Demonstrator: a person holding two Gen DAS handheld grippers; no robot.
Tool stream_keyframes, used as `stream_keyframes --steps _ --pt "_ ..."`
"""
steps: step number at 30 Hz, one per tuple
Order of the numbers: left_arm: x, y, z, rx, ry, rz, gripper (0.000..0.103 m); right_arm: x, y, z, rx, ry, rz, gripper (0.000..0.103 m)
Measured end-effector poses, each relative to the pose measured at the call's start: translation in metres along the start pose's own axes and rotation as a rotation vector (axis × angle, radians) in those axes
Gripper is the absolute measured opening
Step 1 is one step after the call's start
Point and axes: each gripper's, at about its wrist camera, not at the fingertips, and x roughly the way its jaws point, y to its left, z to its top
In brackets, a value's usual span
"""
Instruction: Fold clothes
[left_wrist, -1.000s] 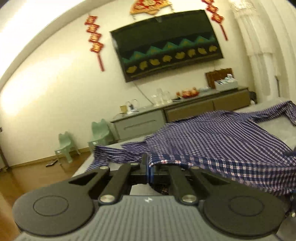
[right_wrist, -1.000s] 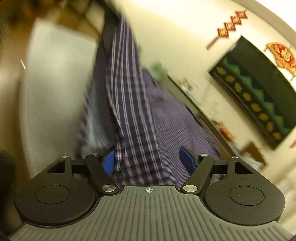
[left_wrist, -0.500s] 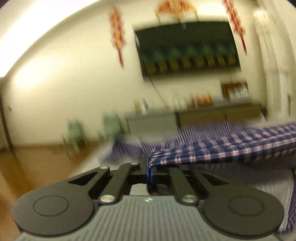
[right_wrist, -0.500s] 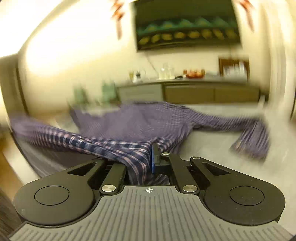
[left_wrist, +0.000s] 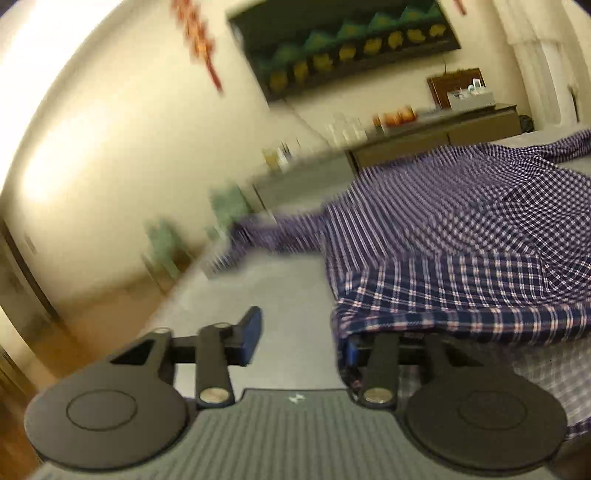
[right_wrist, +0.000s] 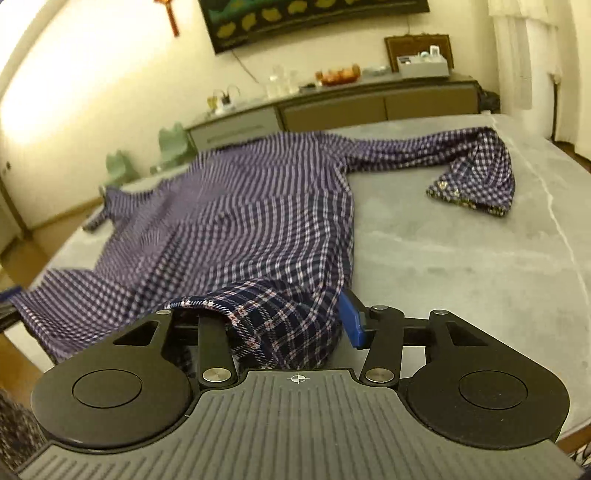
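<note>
A blue-and-white checked shirt lies spread over the grey table. My left gripper is open at the shirt's near hem; the left pad is bare and the hem drapes over the right finger. In the right wrist view the shirt stretches away, with one sleeve lying out to the far right. My right gripper is open too. Loose hem fabric sits between its fingers and hides the left one, while the blue right pad shows.
The grey table extends right of the shirt, with its edge close on the left. A long sideboard with bottles and boxes stands at the far wall. Two small green chairs stand on the wooden floor beyond the table.
Both grippers, shut on the shirt hem half a second ago, have opened. The shirt has come down from the air and now lies on the table.
</note>
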Motion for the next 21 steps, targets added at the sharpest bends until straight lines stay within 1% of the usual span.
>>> stream_keyframes --steps 1,2,4,5,6,7,8,10,11,12,13,14,16,17,18,19,20,21 --pt "-0.019 -0.012 0.0 0.041 -0.077 0.039 0.05 0.0 0.005 0.0 -0.033 -0.003 -0.008 0.05" --pt "-0.038 -0.026 0.0 0.082 -0.153 0.061 0.05 0.001 0.009 0.0 -0.066 -0.008 -0.017 0.052" --pt "-0.07 -0.052 -0.003 0.149 -0.274 0.033 0.053 -0.002 0.014 -0.001 -0.112 -0.025 -0.052 0.063" --pt "-0.085 -0.066 -0.005 0.18 -0.322 0.003 0.053 -0.004 0.016 -0.002 -0.133 -0.034 -0.071 0.064" --pt "-0.096 -0.08 -0.007 0.216 -0.354 -0.033 0.055 -0.006 0.017 -0.003 -0.155 -0.043 -0.09 0.065" --pt "-0.104 -0.095 -0.01 0.261 -0.368 -0.069 0.055 -0.008 0.019 -0.003 -0.177 -0.052 -0.109 0.065" --pt "-0.107 -0.109 -0.012 0.302 -0.364 -0.094 0.055 -0.009 0.021 -0.004 -0.199 -0.06 -0.127 0.065" --pt "-0.093 -0.12 -0.015 0.317 -0.31 -0.075 0.053 -0.013 0.025 -0.005 -0.243 -0.078 -0.165 0.064" --pt "-0.079 -0.116 -0.014 0.299 -0.263 -0.048 0.052 -0.015 0.027 -0.005 -0.265 -0.087 -0.184 0.065" --pt "-0.061 -0.108 -0.012 0.268 -0.204 -0.014 0.048 -0.017 0.029 -0.006 -0.287 -0.095 -0.203 0.067" --pt "-0.042 -0.093 -0.011 0.224 -0.136 0.028 0.045 -0.018 0.031 -0.007 -0.309 -0.104 -0.221 0.069" --pt "-0.023 -0.074 -0.011 0.168 -0.065 0.065 0.045 -0.02 0.033 -0.007 -0.331 -0.113 -0.24 0.07" --pt "0.009 -0.03 -0.012 0.035 0.063 0.124 0.043 -0.021 0.04 -0.016 -0.427 -0.12 -0.251 0.074" --pt "0.019 -0.009 -0.013 -0.037 0.109 0.155 0.043 -0.022 0.044 -0.02 -0.478 -0.123 -0.255 0.074" --pt "0.024 0.01 -0.015 -0.099 0.138 0.183 0.042 -0.022 0.048 -0.025 -0.528 -0.126 -0.259 0.074" --pt "0.024 0.023 -0.017 -0.143 0.144 0.199 0.038 -0.022 0.051 -0.029 -0.578 -0.129 -0.263 0.075" --pt "0.02 0.033 -0.018 -0.176 0.136 0.206 0.037 -0.023 0.055 -0.034 -0.629 -0.132 -0.267 0.075" --pt "0.012 0.036 -0.017 -0.197 0.109 0.185 0.037 -0.023 0.059 -0.039 -0.679 -0.134 -0.271 0.076"
